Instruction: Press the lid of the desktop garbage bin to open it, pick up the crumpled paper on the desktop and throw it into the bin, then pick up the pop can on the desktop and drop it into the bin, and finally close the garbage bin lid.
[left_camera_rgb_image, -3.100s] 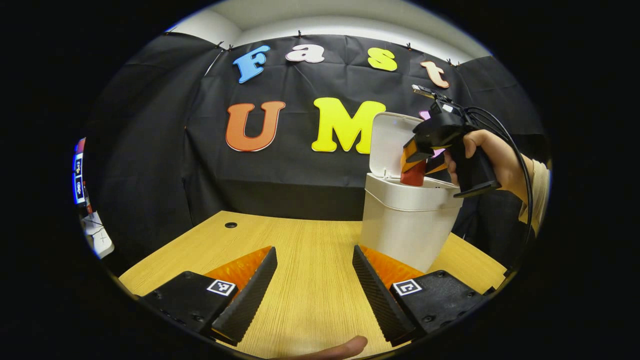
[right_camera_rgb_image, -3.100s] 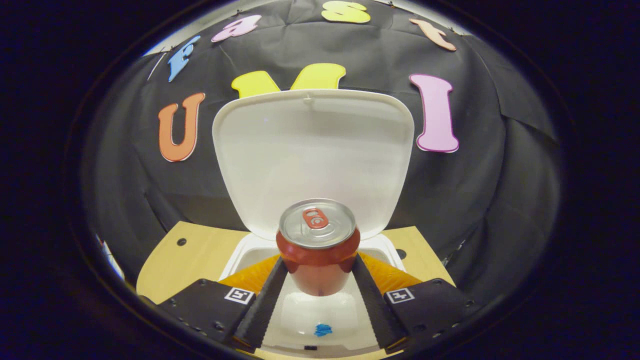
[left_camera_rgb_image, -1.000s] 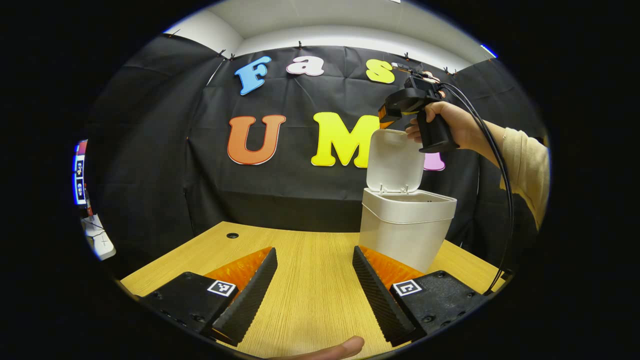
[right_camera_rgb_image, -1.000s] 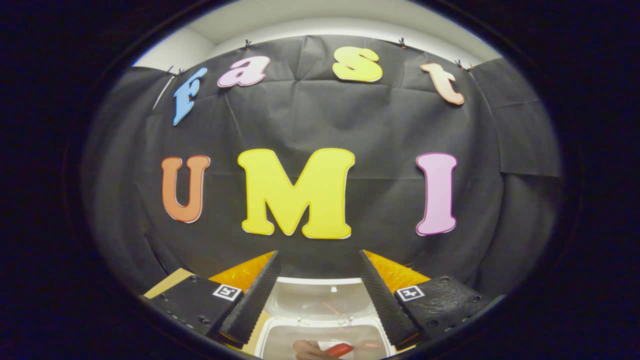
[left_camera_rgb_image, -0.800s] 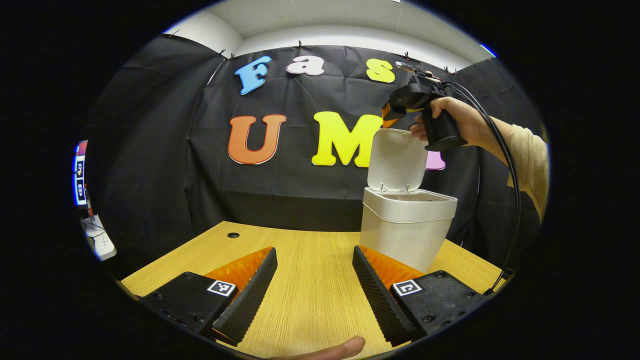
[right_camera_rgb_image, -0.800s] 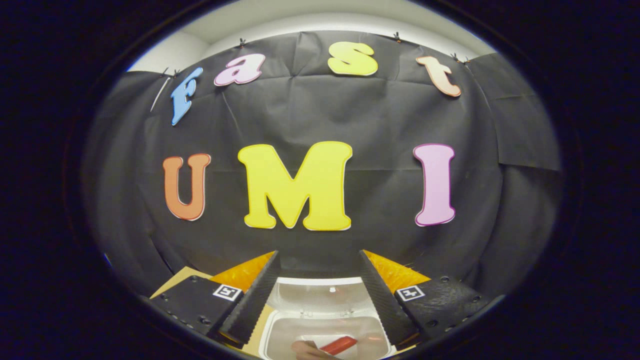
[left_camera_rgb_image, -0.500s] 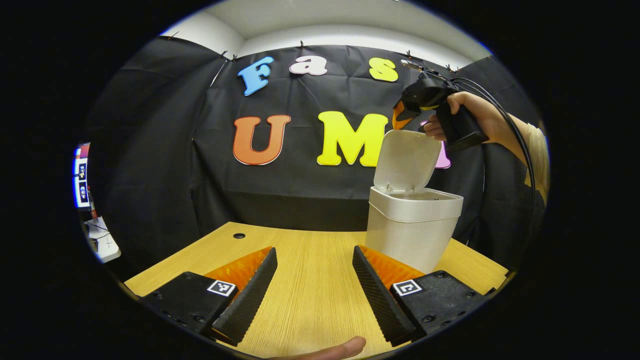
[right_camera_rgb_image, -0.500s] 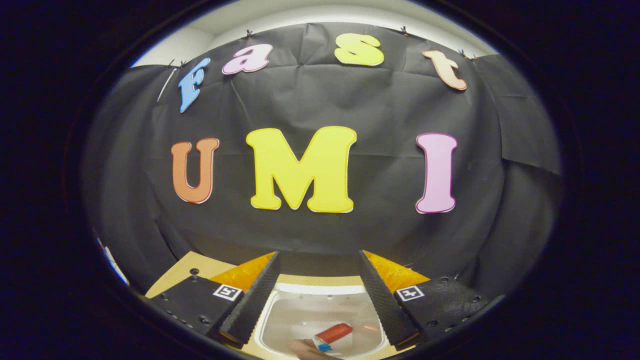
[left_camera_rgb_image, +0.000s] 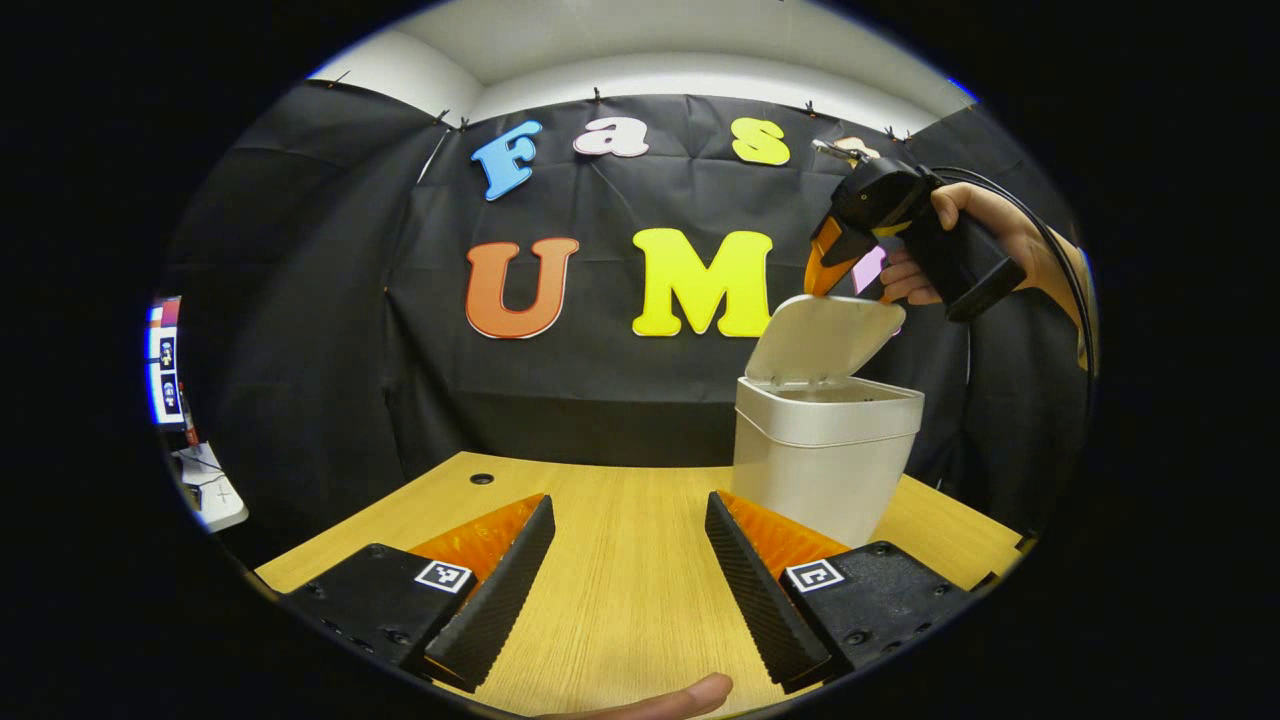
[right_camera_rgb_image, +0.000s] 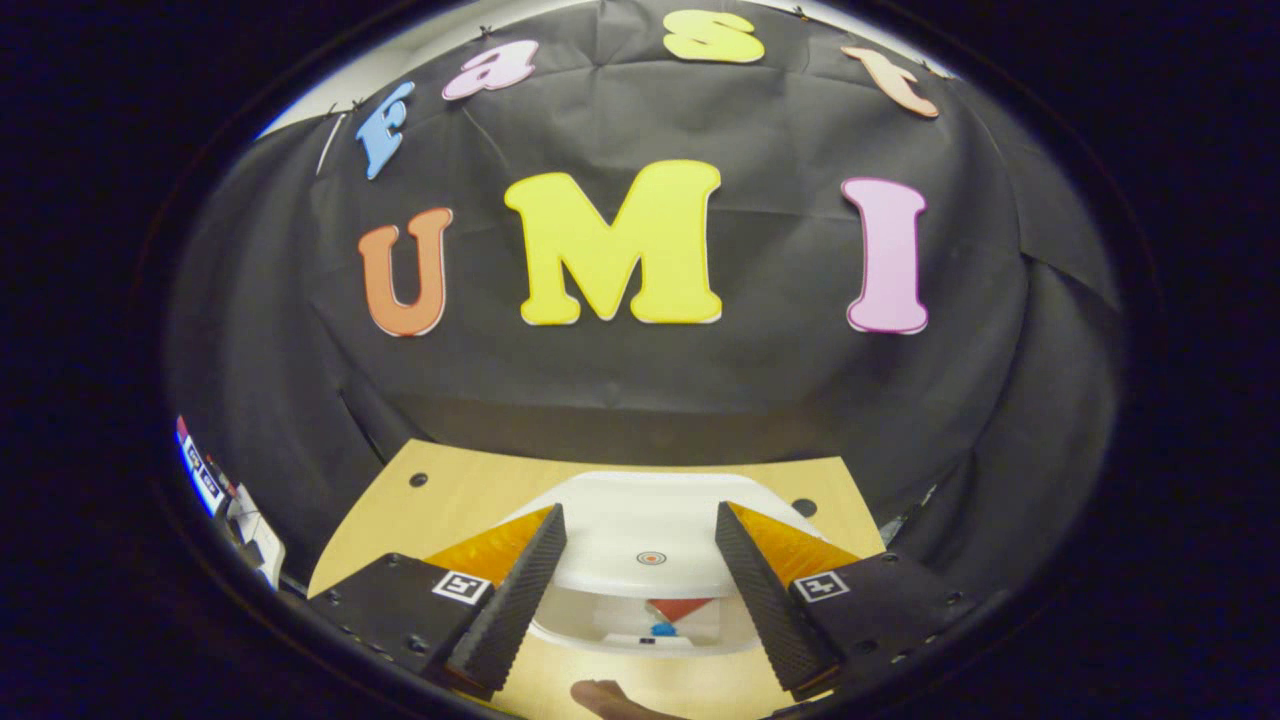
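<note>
**Bin lid half lowered under the right gripper**

The white garbage bin (left_camera_rgb_image: 820, 460) stood on the wooden desktop (left_camera_rgb_image: 620, 560), toward its far right side. Its lid (left_camera_rgb_image: 822, 338) was tilted partway down over the opening, hinged at the back. In the right gripper view the lid (right_camera_rgb_image: 640, 540) lay across the upper part of the bin, and through the gap below its front edge a red piece of the pop can (right_camera_rgb_image: 678, 607) showed inside, with a small blue spot beside it. The right gripper (left_camera_rgb_image: 825, 272), held in a hand (left_camera_rgb_image: 960, 240), pointed down at the lid's raised edge; its fingers (right_camera_rgb_image: 510, 600) stood spread apart with nothing between them. The left gripper (left_camera_rgb_image: 628, 585) hung low over the bare desktop, its fingers likewise wide apart and holding nothing.
</note>
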